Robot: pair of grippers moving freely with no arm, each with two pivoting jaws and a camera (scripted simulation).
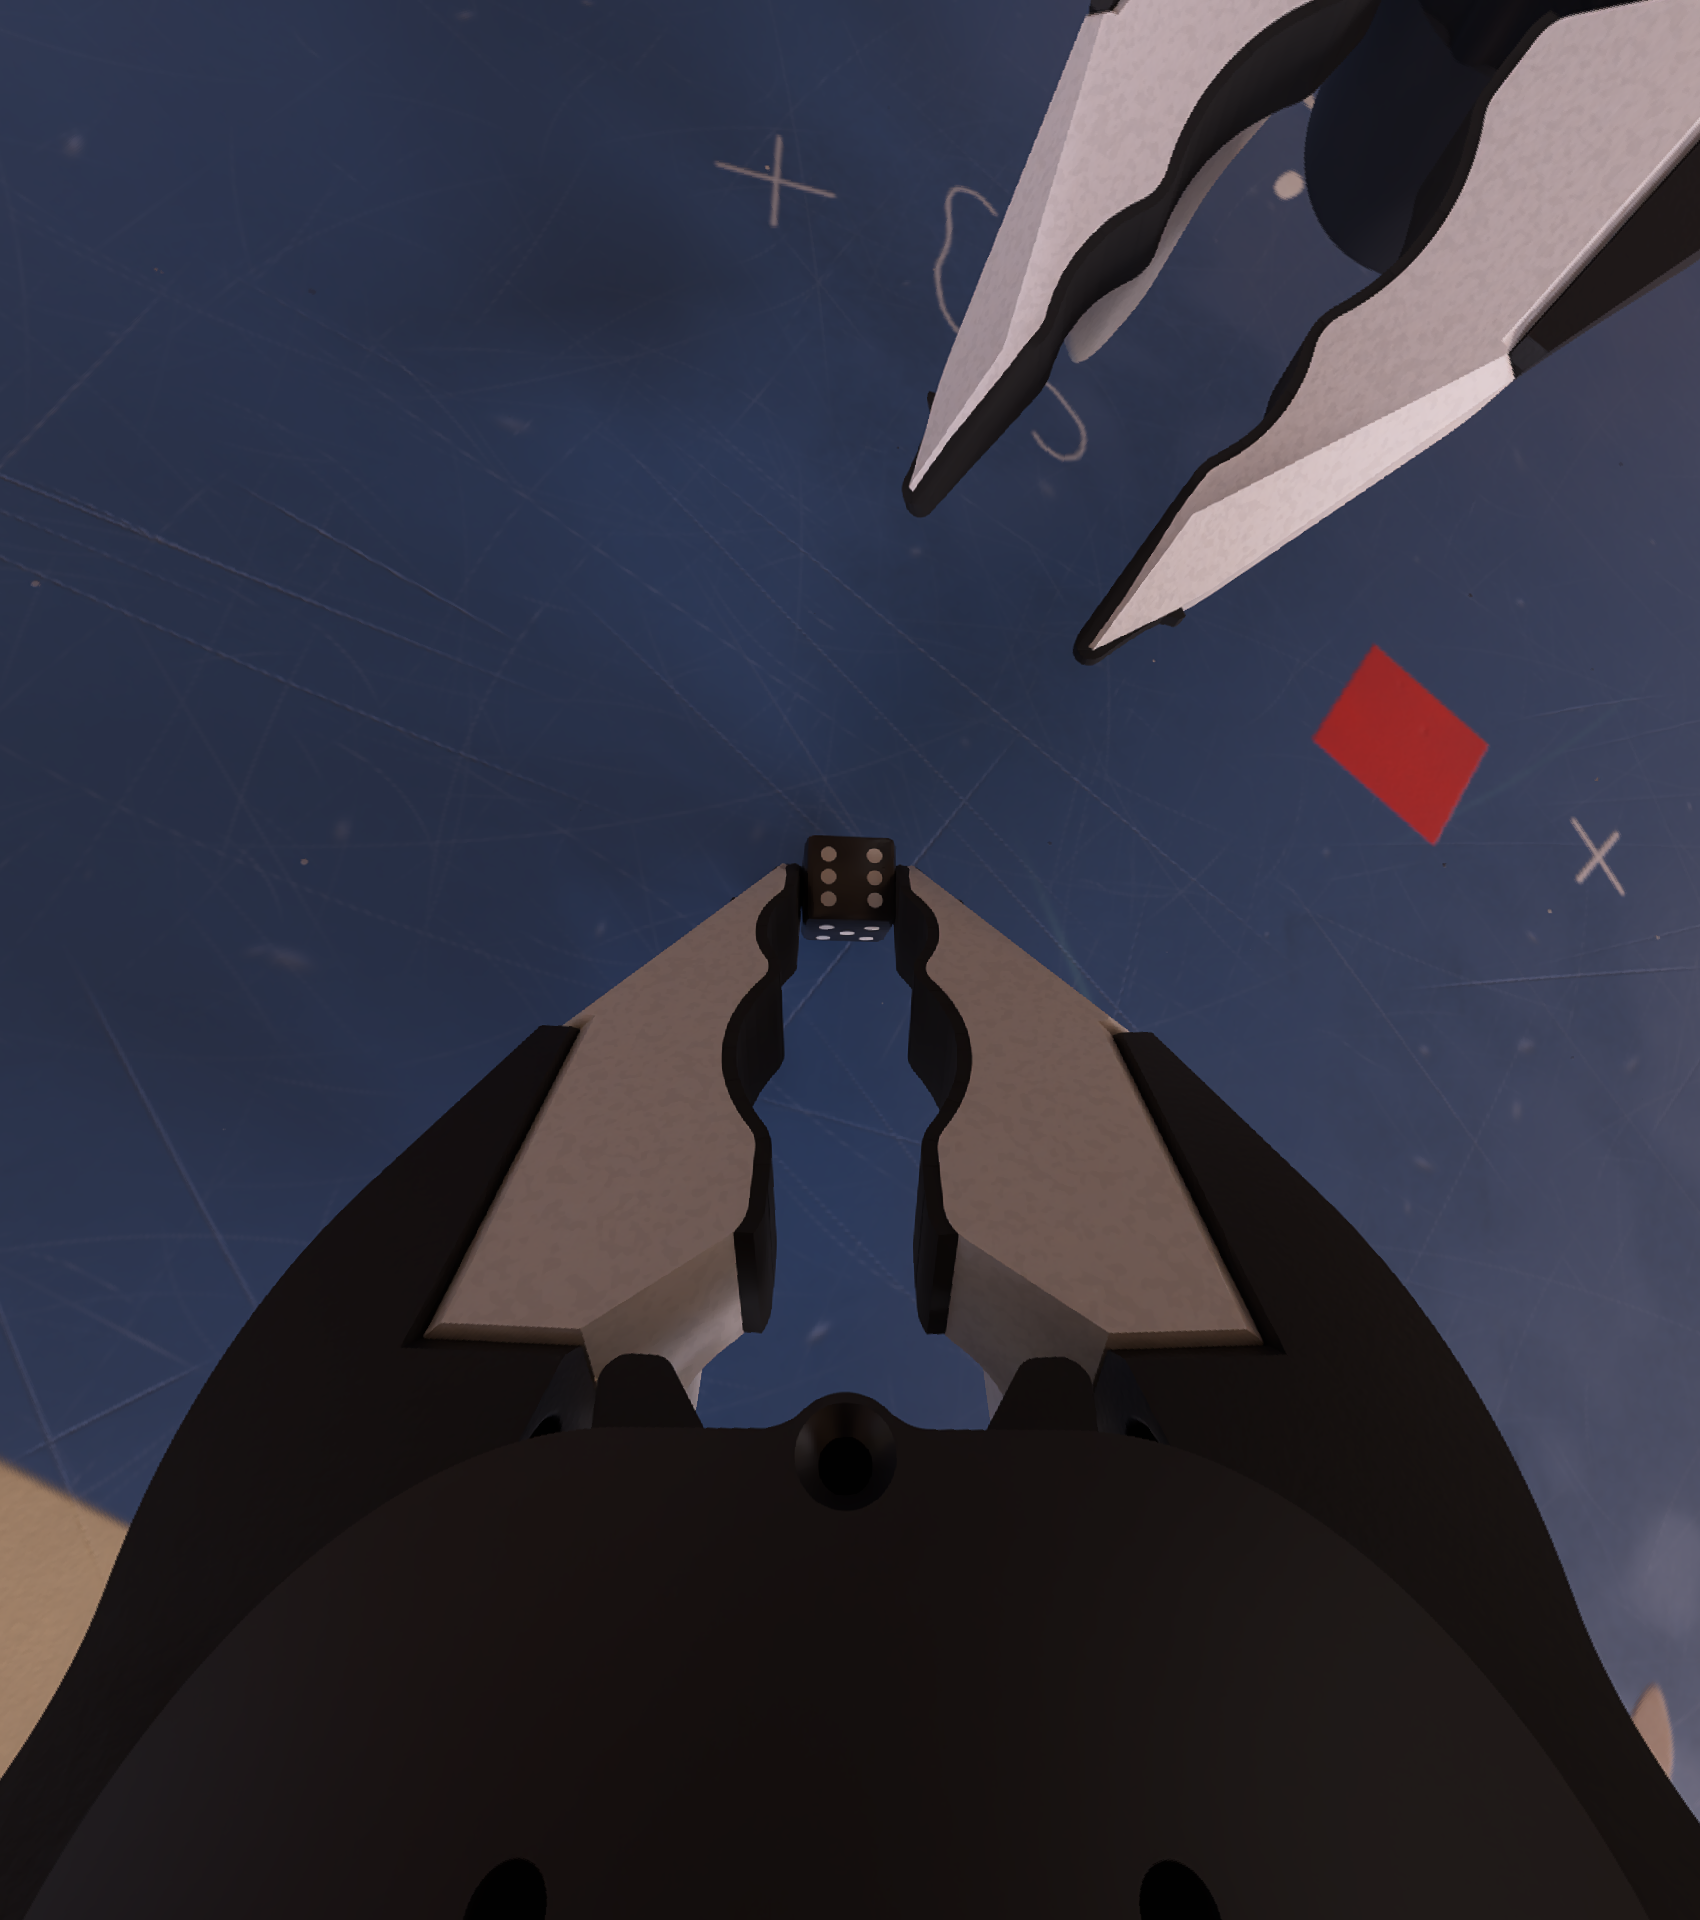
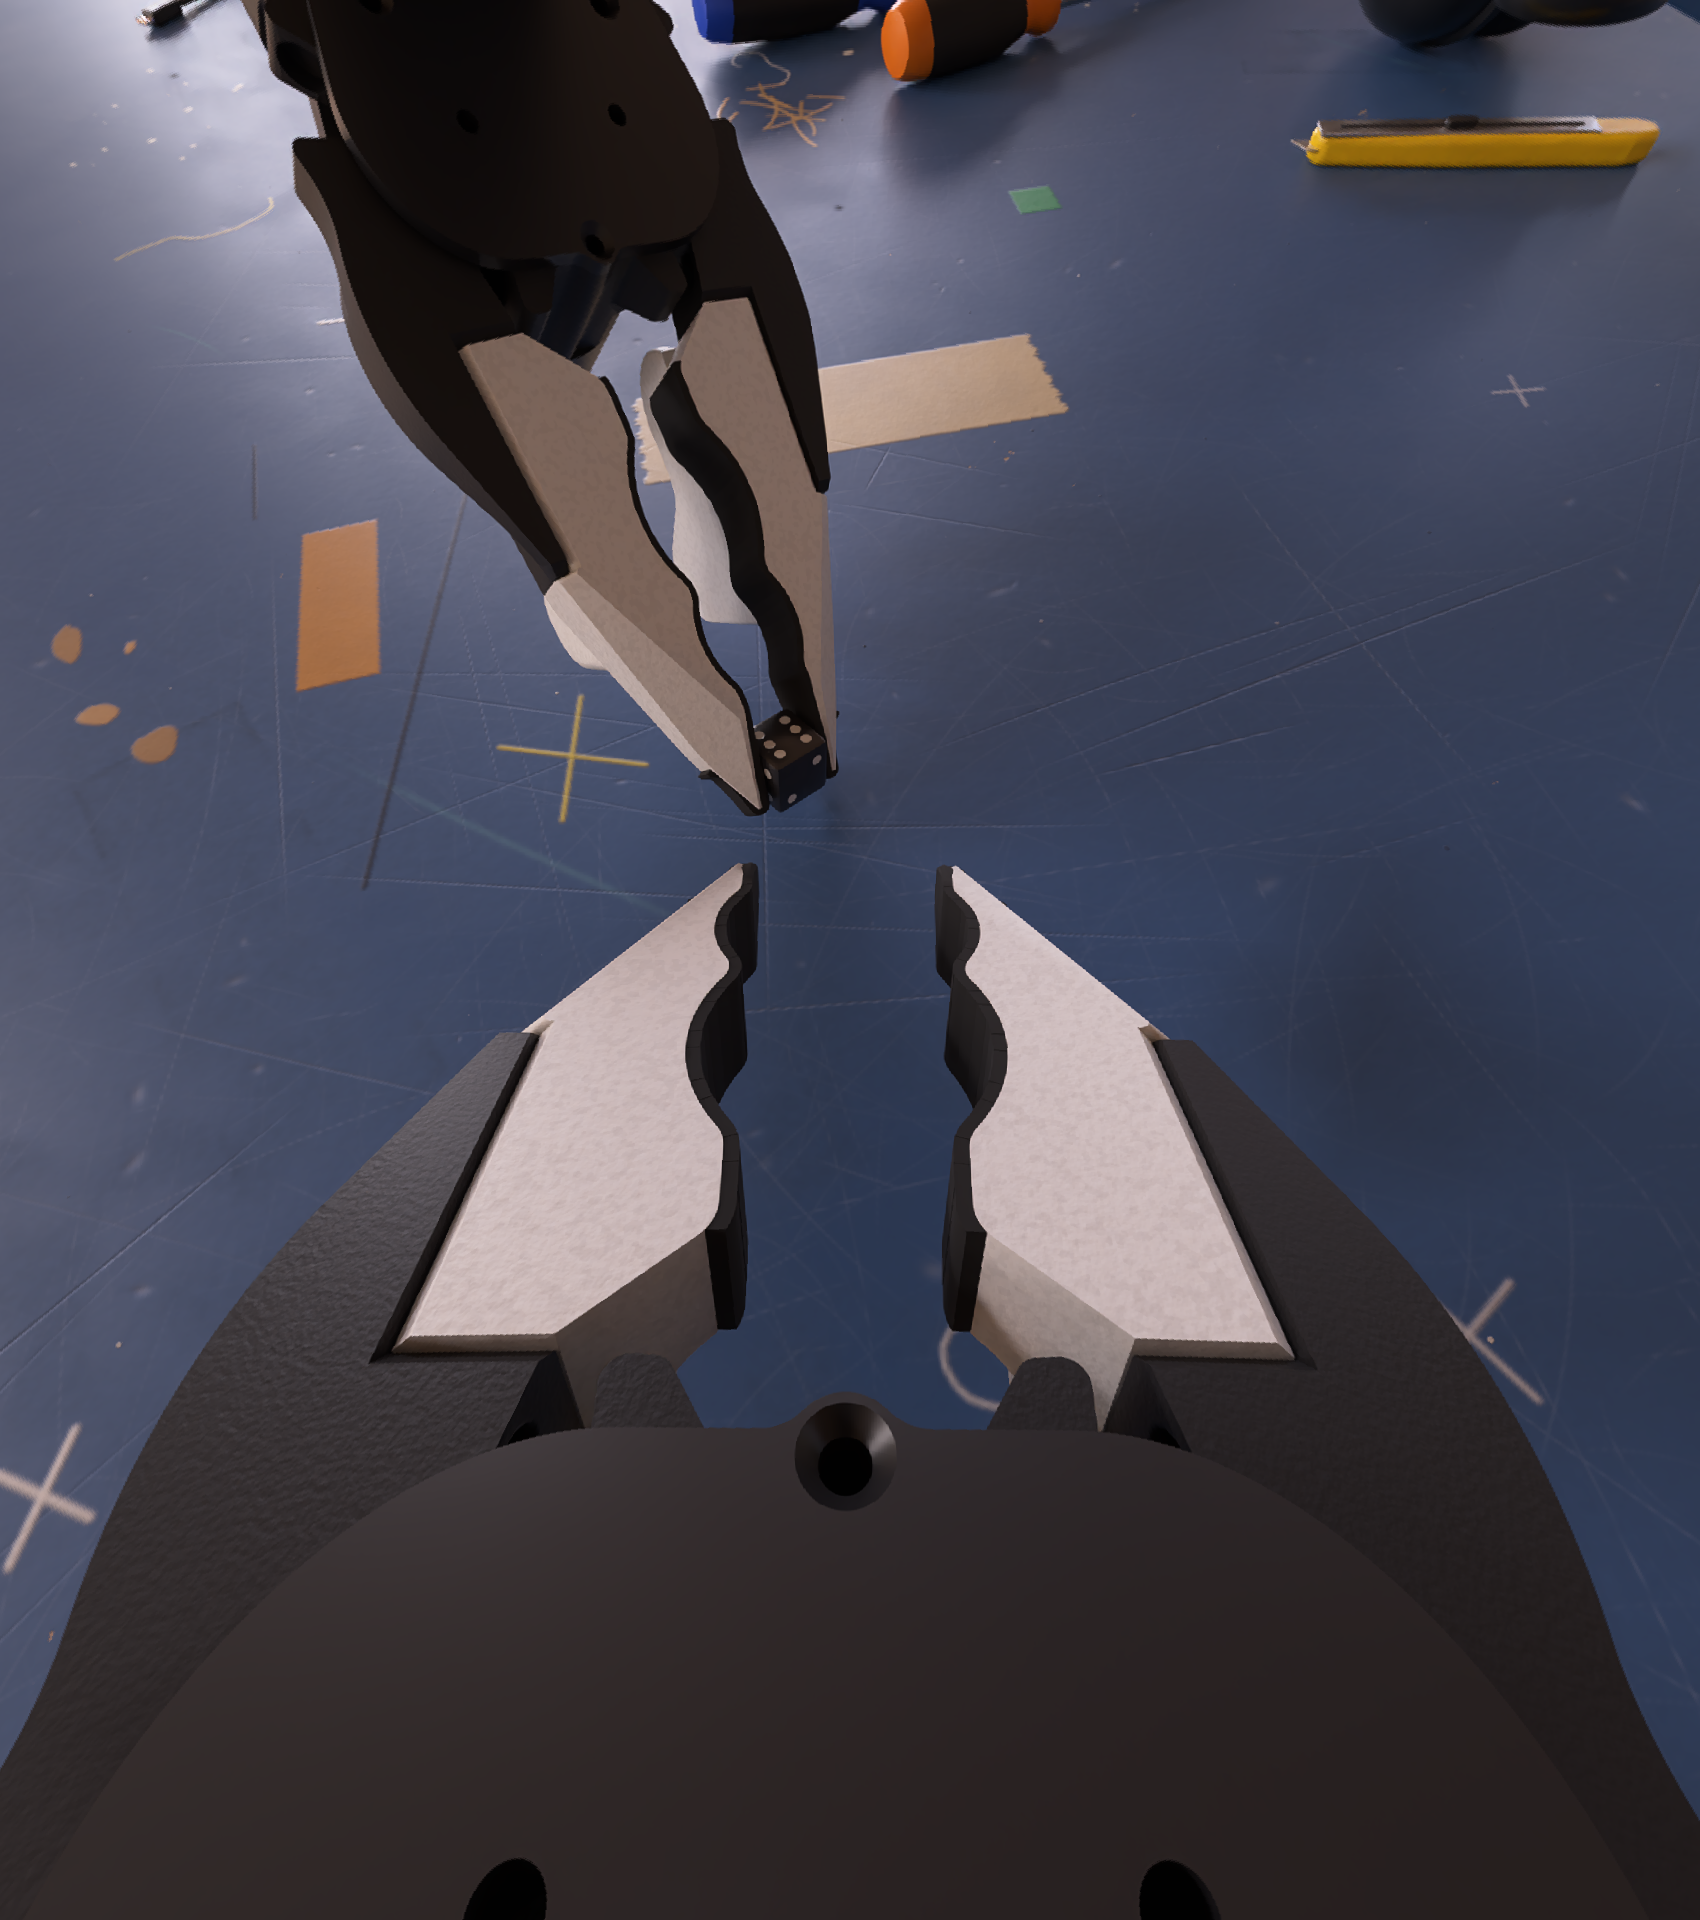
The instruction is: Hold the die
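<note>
Scratched dark blue table (image 2: 1345, 727), marked with chalk crosses, strips of tan tape (image 2: 939, 390), an orange patch (image 2: 339, 603) and a small red square (image 1: 1399, 743). Far side of the table: a yellow utility knife (image 2: 1480, 142) and an orange-capped cylinder (image 2: 965, 33), both well apart from the work.

Left gripper (image 1: 847, 883): fingers drawn in narrow, clamped on the die (image 1: 848, 888) at the very tips. Whether the die rests on the table or sits just above it, I cannot tell from either view.

Right gripper (image 2: 844, 883): fingers parted, nothing between them, hovering near the die on its near side, not touching it.

Die: small black cube, pale pips, six showing on the upper face in the left wrist view; corners look slightly rounded, faces smooth.

Risks, as I judge them:
- The hold is only at the fingertips, past the scalloped part of the pads. A small tilt or a slackening of the fingers could let the cube rotate or squirt out.
- Smooth hard faces give little friction; a sideways jolt might flick it loose.
- If the right gripper comes closer, its tips could knock the die or the left fingers.
</note>
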